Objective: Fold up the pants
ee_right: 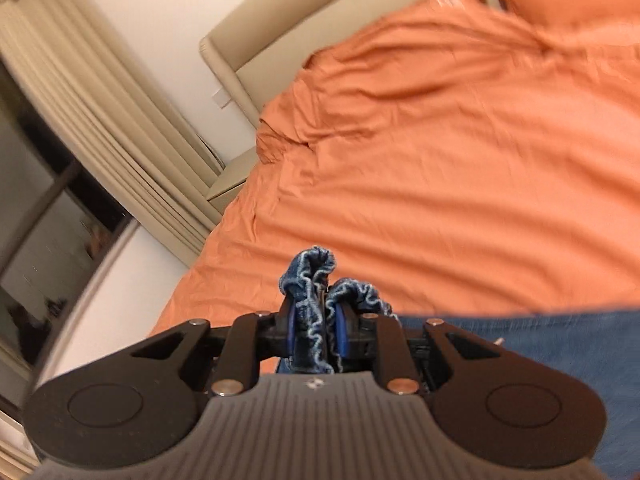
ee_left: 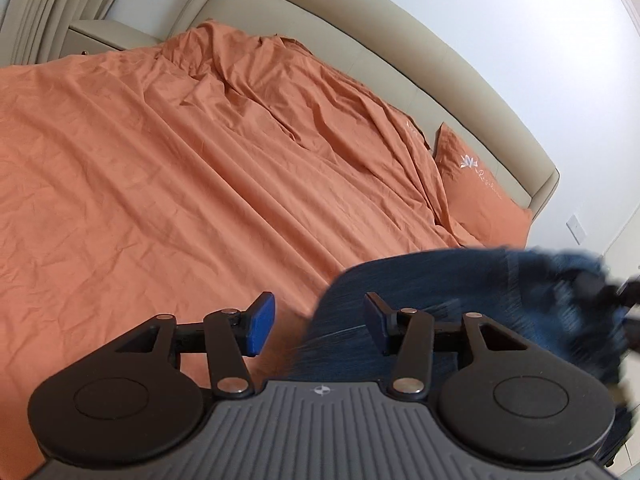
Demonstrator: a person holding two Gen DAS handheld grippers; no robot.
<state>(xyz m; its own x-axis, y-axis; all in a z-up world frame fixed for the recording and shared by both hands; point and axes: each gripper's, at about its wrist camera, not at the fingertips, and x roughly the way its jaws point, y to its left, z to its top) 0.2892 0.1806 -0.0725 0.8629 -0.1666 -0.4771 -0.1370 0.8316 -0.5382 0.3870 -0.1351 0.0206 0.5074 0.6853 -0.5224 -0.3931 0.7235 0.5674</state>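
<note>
Folding pants on a bed (ee_left: 120,152) covered with an orange sheet, wrinkled toward the headboard (ee_left: 400,68). Right gripper (ee_right: 316,336) clamping together on a bunched, gathered band of blue denim, ruffled hem poking up between and above the pads. Rest of the pants (ee_right: 540,344) trailing off to the right of that gripper as a broad blue sheet, blurred, apparently hanging above the near edge of the bed. Left gripper (ee_left: 320,320) standing with fingers (ee_left: 262,322) well apart, pinching nothing; dark denim (ee_left: 460,280) lying just beyond and under its right finger, near the bed's near edge, smeared by motion. An orange pillow (ee_left: 480,188) resting at the far right corner by the headboard.

Judging the fabric: soft and limp, yet fairly heavy for cloth, likely swinging and dragging when lifted by one end. Not slippery, not fragile; the gathered band giving thick, secure purchase. Probably best taking the second hold on the same band or on a leg hem, at an edge rather than mid-panel, keeping the cloth taut between both grips.
</note>
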